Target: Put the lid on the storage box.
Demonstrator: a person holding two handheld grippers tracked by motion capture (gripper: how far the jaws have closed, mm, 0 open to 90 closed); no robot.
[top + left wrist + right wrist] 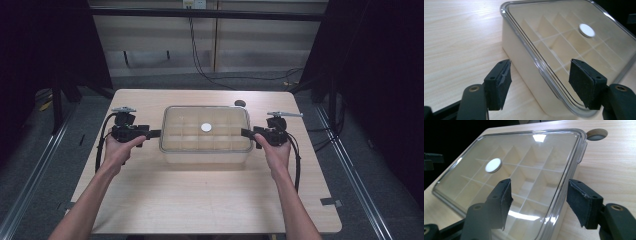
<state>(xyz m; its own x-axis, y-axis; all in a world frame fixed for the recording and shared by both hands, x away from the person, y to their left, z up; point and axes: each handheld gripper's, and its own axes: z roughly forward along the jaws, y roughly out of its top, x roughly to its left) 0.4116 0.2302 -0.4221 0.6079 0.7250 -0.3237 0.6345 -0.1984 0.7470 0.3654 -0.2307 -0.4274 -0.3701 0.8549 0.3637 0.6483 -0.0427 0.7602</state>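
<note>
A cream box with a clear lid stands in the middle of the wooden table. Through the lid I see several dividers, and a white round disc sits on top of it. My left gripper is level at the box's left end. In the left gripper view its jaws are open, with the lid's rim between them and untouched. My right gripper is at the right end. In the right gripper view it is open too, either side of the lid's edge, and the disc lies beyond.
A round cable hole is set in the table behind the box's right corner. Black curtains hang on both sides, and cables lie on the floor beyond the table. A strip of tape sticks out at the right front edge.
</note>
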